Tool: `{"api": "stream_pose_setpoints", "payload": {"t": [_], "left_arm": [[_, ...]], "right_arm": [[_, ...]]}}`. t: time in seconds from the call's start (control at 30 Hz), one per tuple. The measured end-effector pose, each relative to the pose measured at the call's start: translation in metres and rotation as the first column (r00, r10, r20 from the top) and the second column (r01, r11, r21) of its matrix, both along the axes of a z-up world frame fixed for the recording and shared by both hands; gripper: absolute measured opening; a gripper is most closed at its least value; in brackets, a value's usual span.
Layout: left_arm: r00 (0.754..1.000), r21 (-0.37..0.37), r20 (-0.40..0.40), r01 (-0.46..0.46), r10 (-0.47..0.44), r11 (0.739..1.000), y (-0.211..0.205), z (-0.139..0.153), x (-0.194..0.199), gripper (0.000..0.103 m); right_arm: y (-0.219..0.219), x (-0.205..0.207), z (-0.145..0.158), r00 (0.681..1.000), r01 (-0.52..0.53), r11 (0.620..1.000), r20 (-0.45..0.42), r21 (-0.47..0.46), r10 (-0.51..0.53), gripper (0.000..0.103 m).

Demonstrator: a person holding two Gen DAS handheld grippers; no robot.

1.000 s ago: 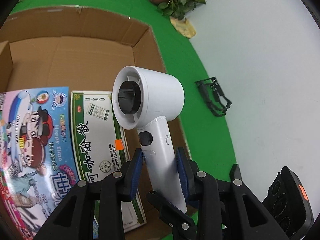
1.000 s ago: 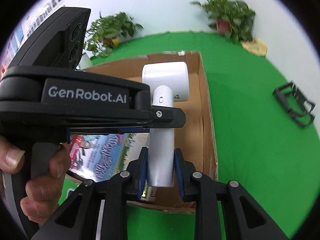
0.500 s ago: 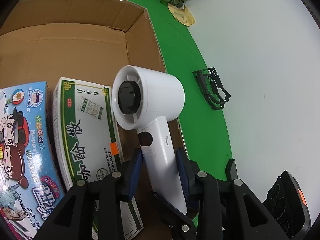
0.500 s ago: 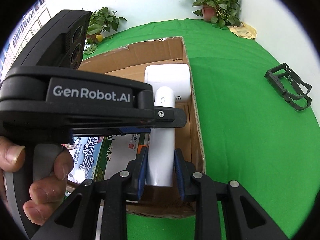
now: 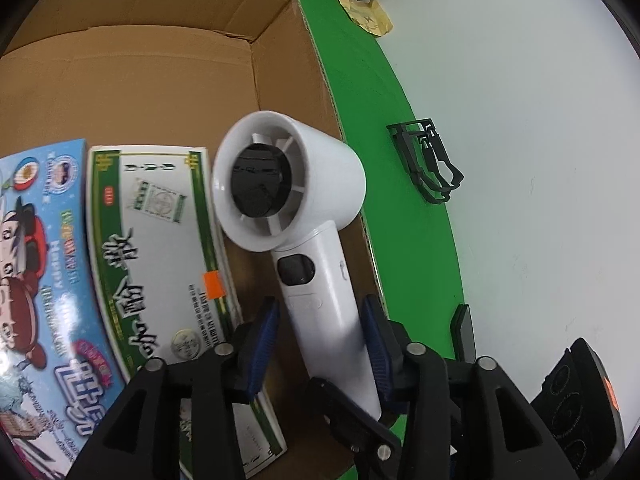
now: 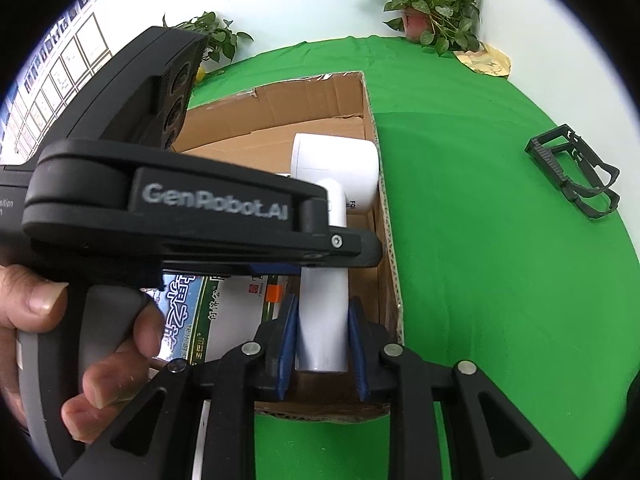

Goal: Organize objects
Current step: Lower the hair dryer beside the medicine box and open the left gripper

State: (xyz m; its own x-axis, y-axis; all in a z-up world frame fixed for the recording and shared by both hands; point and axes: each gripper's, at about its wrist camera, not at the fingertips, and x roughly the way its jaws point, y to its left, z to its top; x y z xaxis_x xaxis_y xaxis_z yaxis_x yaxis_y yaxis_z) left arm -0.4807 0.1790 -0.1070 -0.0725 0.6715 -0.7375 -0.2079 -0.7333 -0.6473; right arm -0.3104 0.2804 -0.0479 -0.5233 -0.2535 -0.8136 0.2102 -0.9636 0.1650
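Two grippers meet on one white handheld fan [image 5: 304, 240]. The right gripper [image 6: 322, 340] has its blue pads clamped on the lower end of the fan's handle. The left gripper [image 5: 320, 344] is opening: its pads stand off the handle on both sides, a clear gap on the left, a narrower one on the right, with the handle between them. In the right wrist view the left gripper [image 6: 312, 258] crosses the handle higher up, and a person's hand [image 6: 68, 344] wraps its grey grip.

The fan hangs inside the cardboard box [image 5: 160, 80], close to the box's right wall, head toward the far end. Whether its head rests on the floor of the box I cannot tell. Bare cardboard lies beyond the head, up to the far wall, and a narrow strip of floor shows between the handle and the green-and-white carton [image 5: 160, 256] lying flat to its left. A blue cartoon-printed box [image 5: 44, 288] lies beside that carton, cut off by the frame edge.

Outside the right wall runs green cloth [image 6: 480, 280], open except for a black plastic frame [image 6: 576, 176] lying well apart from the box. Potted plants [image 6: 428, 4] stand at the cloth's far edge by the white wall. The left gripper's body hides much of the box's left half in the right wrist view, and the box's near wall is partly behind the right gripper's fingers [image 6: 288, 344].
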Motion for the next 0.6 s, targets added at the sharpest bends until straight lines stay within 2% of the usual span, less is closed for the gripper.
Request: {"api": "stream_pose_setpoints", "payload": {"t": [0.13,0.2,0.3,0.33,0.4,0.53,0.6], "left_arm": [[0.998,0.005,-0.065,-0.024,0.024,1.0,-0.008,0.015,0.009,0.05],[0.99,-0.036,-0.132,-0.045,0.04,0.998,-0.015,0.024,0.018,0.057],[0.98,-0.115,-0.195,-0.067,0.044,0.991,-0.019,0.026,0.029,0.058],[0.978,-0.139,-0.201,-0.078,0.049,0.987,-0.02,0.022,0.032,0.058],[0.979,-0.158,-0.196,-0.092,0.06,0.983,-0.022,0.015,0.036,0.058],[0.979,-0.151,-0.191,-0.103,0.073,0.983,-0.02,0.003,0.047,0.058],[0.977,-0.14,-0.199,-0.106,0.077,0.984,-0.027,0.003,0.054,0.058]], "right_arm": [[0.0,0.001,-0.001,1.0,0.004,1.0,-0.009,0.001,-0.004,0.023],[0.0,0.002,0.0,1.0,-0.001,1.0,-0.009,0.001,0.001,0.024],[0.0,0.005,0.0,1.0,-0.008,1.0,-0.018,0.008,0.008,0.026],[0.0,0.006,0.001,1.0,-0.009,1.0,-0.028,0.017,0.009,0.031],[0.0,0.008,0.003,0.999,-0.013,1.0,-0.04,0.016,0.013,0.035],[-0.007,0.012,0.01,0.996,-0.029,0.997,-0.085,0.078,0.036,0.037],[-0.008,0.011,0.012,0.995,-0.04,0.997,-0.093,0.07,0.047,0.037]]}}
